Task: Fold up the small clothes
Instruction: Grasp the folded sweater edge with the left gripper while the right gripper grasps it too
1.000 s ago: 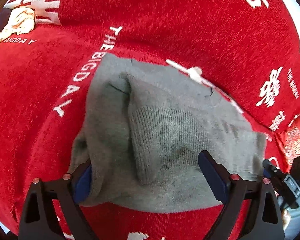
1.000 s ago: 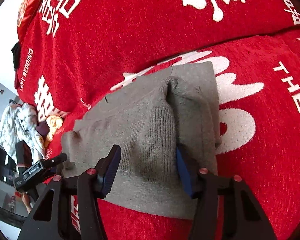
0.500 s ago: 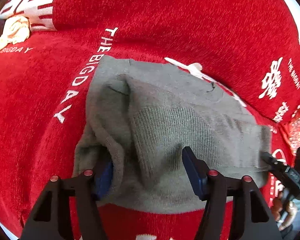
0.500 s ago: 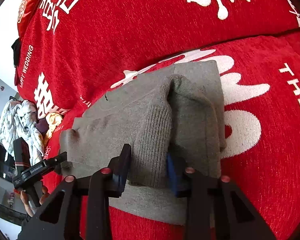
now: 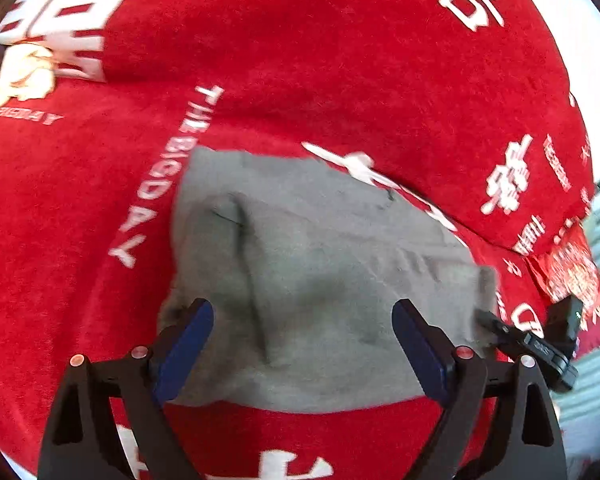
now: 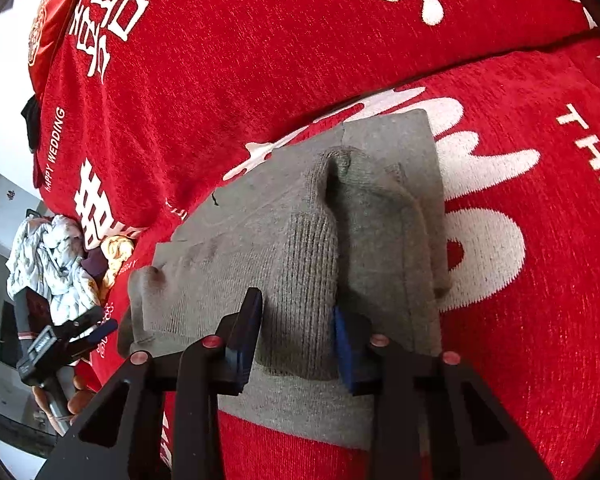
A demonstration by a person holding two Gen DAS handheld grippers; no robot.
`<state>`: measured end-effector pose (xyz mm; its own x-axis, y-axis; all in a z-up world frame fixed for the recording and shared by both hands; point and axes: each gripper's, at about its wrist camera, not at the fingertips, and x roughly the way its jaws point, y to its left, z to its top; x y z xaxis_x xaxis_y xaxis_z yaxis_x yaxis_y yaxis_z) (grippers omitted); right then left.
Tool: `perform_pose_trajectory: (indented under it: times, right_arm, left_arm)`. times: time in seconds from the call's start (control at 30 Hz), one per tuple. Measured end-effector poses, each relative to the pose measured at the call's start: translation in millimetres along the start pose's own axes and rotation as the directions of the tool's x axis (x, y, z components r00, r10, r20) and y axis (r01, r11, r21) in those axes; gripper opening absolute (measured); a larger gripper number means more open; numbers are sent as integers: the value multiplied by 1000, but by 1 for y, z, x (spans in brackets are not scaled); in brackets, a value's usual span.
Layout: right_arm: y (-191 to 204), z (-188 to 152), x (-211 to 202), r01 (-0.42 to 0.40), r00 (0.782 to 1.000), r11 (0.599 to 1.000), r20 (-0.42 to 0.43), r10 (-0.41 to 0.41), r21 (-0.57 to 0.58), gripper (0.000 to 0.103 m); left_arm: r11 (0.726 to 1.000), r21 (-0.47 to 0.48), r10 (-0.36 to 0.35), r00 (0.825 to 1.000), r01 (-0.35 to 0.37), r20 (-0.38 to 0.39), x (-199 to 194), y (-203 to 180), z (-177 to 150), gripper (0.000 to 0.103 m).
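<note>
A grey knit garment (image 6: 300, 240) lay on a red cover (image 6: 260, 60) printed with white lettering, draped over what looked like a sofa seat, just in front of where the seat met the backrest. The garment was already folded into a rough rectangle, with a ribbed sleeve or cuff (image 6: 312, 272) turned over on top of it.

The right gripper (image 6: 296, 340) had its jaws closed in on a raised ridge of that ribbed fabric near the garment's front edge, pinching it. The left gripper (image 5: 300, 344) sat over the opposite end with its jaws spread wide, one on either side of the cloth, holding nothing. In the left view this part was blurred, so whether the pads touched the fabric could not be told.

A heap of other clothes (image 6: 56, 256), pale and crumpled, waited at the far left edge of the seat.

Judging by the layers, the fold seemed well under way: the body was doubled and one sleeve brought in. Probably left were a last fold or smoothing of the pinched ridge, and then the remaining heap.
</note>
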<state>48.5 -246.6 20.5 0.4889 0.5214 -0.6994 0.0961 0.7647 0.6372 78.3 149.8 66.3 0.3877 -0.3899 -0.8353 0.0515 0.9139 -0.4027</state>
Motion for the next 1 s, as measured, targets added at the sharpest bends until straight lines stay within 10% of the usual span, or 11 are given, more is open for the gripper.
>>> perform_pose_trajectory:
  times: [0.37, 0.43, 0.5, 0.57, 1.0]
  right_arm:
    - [5, 0, 3, 12, 1000, 1000, -4, -12, -21, 38]
    - [5, 0, 4, 18, 1000, 999, -6, -18, -29, 38]
    - [6, 1, 6, 24, 1000, 999, -11, -25, -39, 31]
    - [9, 1, 6, 28, 999, 998, -21, -29, -57, 17]
    - [34, 29, -27, -89, 994, 994, 58, 93, -69, 15]
  left_arm:
    - [997, -42, -68, 995, 65, -74, 39, -7, -3, 86]
    - [999, 4, -46, 995, 47, -93, 45, -16, -5, 58]
    - [999, 38, -25, 990, 30, -139, 55, -21, -6, 10]
    - [999, 37, -10, 992, 15, -128, 53, -21, -8, 10]
    - [998, 70, -12, 998, 8, 60, 3, -29, 26, 10]
